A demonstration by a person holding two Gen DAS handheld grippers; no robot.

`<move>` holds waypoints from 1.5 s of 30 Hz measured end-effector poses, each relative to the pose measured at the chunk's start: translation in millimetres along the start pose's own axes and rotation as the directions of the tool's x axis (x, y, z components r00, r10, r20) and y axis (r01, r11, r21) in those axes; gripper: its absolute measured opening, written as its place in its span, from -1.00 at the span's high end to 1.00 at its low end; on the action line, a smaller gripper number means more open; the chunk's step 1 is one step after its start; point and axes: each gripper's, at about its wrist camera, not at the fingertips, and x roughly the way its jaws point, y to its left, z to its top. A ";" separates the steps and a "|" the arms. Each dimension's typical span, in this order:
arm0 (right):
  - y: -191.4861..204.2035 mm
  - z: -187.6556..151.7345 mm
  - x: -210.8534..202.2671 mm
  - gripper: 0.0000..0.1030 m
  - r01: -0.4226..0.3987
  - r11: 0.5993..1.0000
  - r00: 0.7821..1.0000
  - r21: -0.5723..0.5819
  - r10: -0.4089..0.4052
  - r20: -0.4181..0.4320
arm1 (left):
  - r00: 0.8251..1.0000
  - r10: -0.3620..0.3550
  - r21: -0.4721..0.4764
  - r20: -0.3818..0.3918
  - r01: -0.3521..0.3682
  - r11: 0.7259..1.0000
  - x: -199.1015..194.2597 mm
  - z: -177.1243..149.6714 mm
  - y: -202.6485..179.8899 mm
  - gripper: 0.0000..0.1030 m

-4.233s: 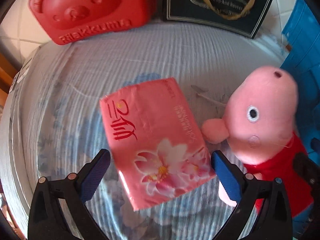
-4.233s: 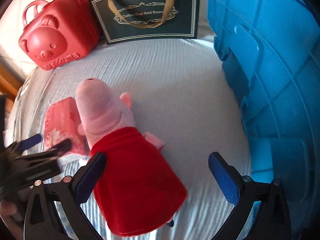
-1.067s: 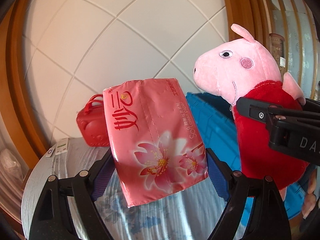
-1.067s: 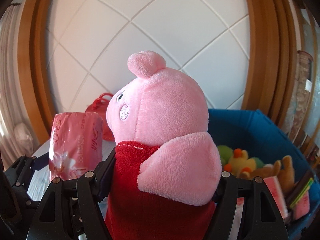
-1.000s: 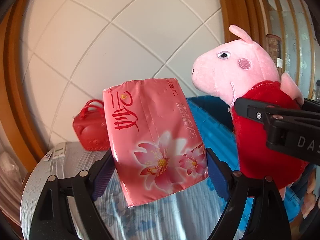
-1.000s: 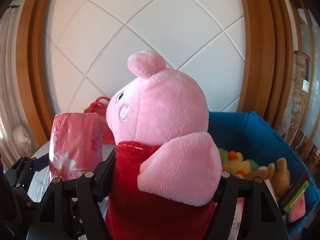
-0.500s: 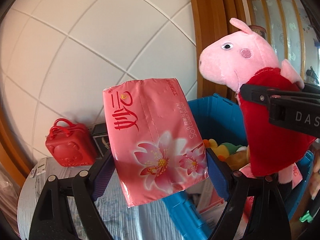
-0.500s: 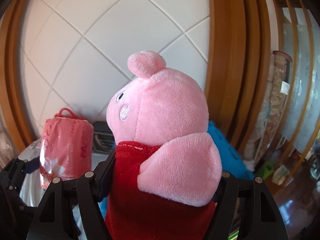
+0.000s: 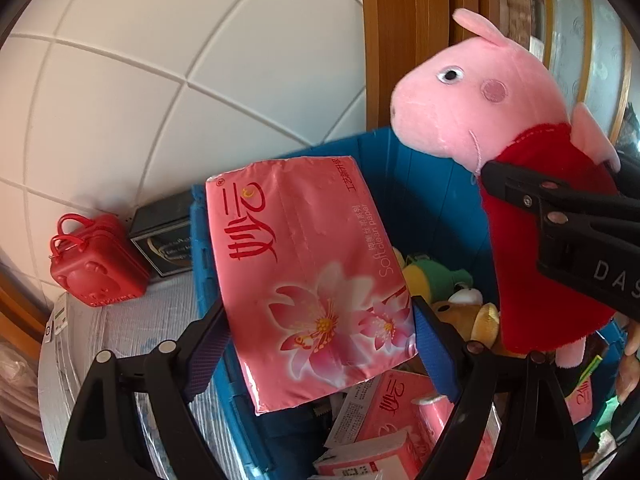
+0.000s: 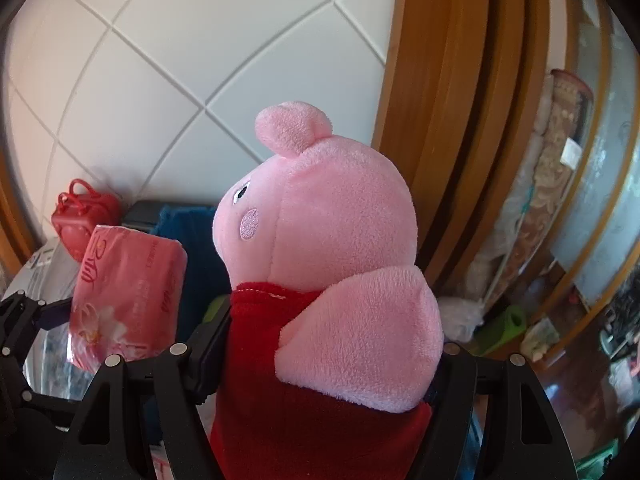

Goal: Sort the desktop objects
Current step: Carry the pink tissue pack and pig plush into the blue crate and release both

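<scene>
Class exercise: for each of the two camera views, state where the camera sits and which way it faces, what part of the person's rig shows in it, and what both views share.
Left wrist view: sits on the left gripper, looking along its fingers at the held tissue pack, above the blue bin; the right gripper shows too.
Right wrist view: sits on the right gripper, facing the tiled wall, close behind the pig plush it holds.
Shared: pig plush, tissue pack, blue bin, red bear case.
</scene>
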 end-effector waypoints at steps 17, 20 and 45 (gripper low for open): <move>-12.3 -20.7 131.7 -0.42 -0.048 0.998 0.910 -0.051 0.023 -0.414 | 0.924 -0.032 0.026 -0.382 0.045 0.999 126.7 -4.0 -17.9 -0.67; -18.2 -28.8 149.0 -0.42 -0.043 0.997 0.889 -0.059 0.011 -0.458 | 0.916 -0.023 0.034 -0.401 0.040 0.999 134.6 -7.8 -20.3 -0.68; -0.3 -25.3 93.1 -0.99 0.010 0.996 0.918 -0.084 -0.043 -0.394 | 0.965 -0.053 0.060 -0.258 0.071 0.996 48.7 -12.2 4.2 -0.69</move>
